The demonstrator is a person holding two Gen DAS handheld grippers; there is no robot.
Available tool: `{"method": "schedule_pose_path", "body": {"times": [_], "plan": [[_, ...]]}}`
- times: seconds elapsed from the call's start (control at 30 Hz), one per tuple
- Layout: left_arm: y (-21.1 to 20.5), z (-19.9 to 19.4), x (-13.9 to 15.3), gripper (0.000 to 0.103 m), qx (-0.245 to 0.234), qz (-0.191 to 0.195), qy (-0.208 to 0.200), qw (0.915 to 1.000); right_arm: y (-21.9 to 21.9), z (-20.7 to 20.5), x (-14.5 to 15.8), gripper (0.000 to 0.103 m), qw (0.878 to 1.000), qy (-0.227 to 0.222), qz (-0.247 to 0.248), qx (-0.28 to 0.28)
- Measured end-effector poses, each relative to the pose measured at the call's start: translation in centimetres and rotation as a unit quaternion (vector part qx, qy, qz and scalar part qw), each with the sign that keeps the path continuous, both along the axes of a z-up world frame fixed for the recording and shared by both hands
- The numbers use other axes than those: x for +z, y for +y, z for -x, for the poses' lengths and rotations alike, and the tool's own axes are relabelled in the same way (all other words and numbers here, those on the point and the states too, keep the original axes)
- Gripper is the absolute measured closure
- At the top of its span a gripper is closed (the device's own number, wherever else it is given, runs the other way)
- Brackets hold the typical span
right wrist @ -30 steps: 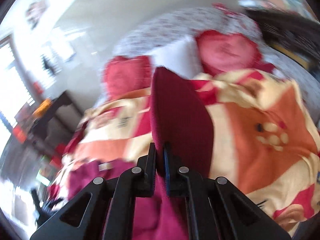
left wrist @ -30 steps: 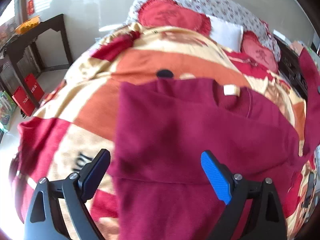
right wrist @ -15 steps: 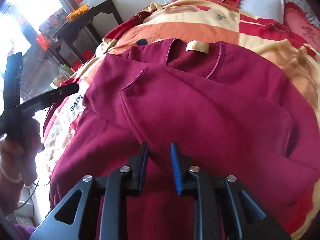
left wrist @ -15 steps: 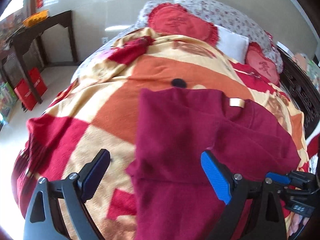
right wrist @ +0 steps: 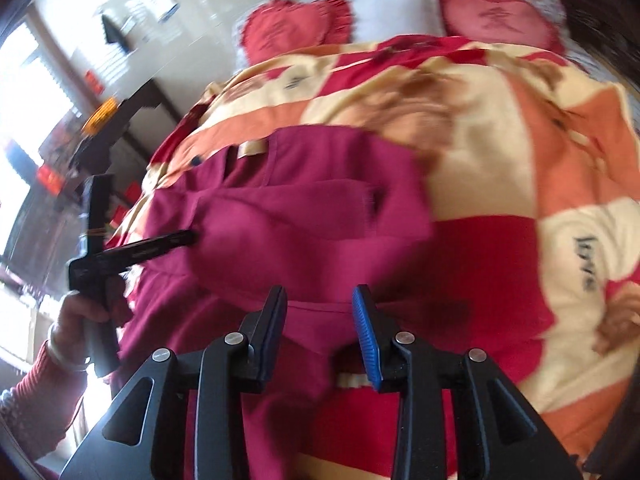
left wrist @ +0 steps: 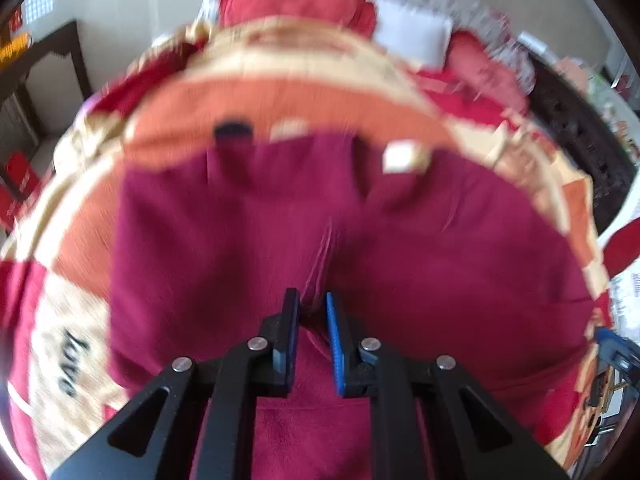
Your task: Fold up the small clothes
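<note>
Bright daylight from blown-out window (right wrist: pixel 24 92), heavy motion blur, fisheye-curved edges

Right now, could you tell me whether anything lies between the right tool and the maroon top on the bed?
Nothing visible does: the right tool hangs open directly over the maroon top, with only bare fabric below it.

- The maroon sweater (right wrist: pixel 304 224) covers the near middle of the bed; the blanket (right wrist: pixel 500 152) to its right lies bare and flat, open for a hand to pass.
- The left tongs (left wrist: pixel 312 312), which have just been closing, pinch a ridge of the sweater's cloth, so that spot is taken.
- The right tongs (right wrist: pixel 320 312), jaws just parting with nothing pressed between them, hang over the sweater's near hem.
- Pillows (right wrist: pixel 296 24) block the bed's far end (a white one sits between two red).
- A dark side table (left wrist: pixel 44 60) stands off the bed's left edge.
</note>
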State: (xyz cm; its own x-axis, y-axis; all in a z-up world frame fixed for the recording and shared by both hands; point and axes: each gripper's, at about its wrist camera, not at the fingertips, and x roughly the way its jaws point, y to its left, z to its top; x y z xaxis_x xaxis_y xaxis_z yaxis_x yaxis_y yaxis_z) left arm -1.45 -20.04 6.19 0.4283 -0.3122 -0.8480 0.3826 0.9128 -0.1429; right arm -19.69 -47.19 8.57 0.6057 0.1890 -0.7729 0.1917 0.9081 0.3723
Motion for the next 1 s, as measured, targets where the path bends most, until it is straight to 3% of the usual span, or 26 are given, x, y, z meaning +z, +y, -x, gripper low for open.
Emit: {"method": "schedule_pose_path", "body": {"times": [0.1,0.17,0.23,0.37,0.43,0.53,0.83,0.87,0.9,0.93,1.0], "plan": [[1.8,0.6,3.7,0.090,0.000,0.040,-0.029,0.9988,-2.3,0.9,0.2,0.087,0.999,-0.008,-0.001,-0.033],[3.5,0.9,6.2,0.090,0.014,0.044,-0.073,0.9963,-3.7,1.1,0.1,0.086,0.998,-0.012,-0.013,-0.057],[5.3,0.7,7.0,0.090,0.037,0.035,-0.091,0.9945,-4.4,1.3,-0.1,0.082,0.997,-0.016,-0.025,-0.071],[8.0,0.1,4.5,0.090,0.075,0.005,-0.068,0.9948,-4.1,0.5,-0.7,0.080,0.997,-0.012,-0.033,-0.075],[8.7,-0.1,2.4,0.090,0.081,-0.003,-0.040,0.9959,-3.6,0.0,-1.1,0.080,0.997,-0.007,-0.033,-0.068],[9.0,0.0,0.9,0.090,0.084,-0.016,-0.036,0.9957,-2.8,-1.3,-1.6,0.079,0.998,-0.002,-0.024,-0.056],[8.2,0.2,1.8,0.090,0.073,0.003,-0.048,0.9962,-3.2,-8.1,-3.6,0.072,0.996,0.019,-0.040,-0.076],[8.0,0.2,2.0,0.090,0.071,0.007,-0.049,0.9962,-3.1,-8.8,-4.1,0.073,0.996,0.027,-0.041,-0.074],[7.9,0.2,2.2,0.090,0.069,0.013,-0.052,0.9962,-2.9,-9.3,-4.3,0.082,0.996,0.034,-0.033,-0.069],[7.8,0.1,2.2,0.090,0.067,0.016,-0.056,0.9960,-2.8,-9.3,-4.2,0.103,0.997,0.031,-0.017,-0.067],[7.5,0.1,2.0,0.090,0.065,0.010,-0.061,0.9960,-3.4,-8.6,-2.9,0.103,0.997,-0.002,0.016,-0.075]]}}
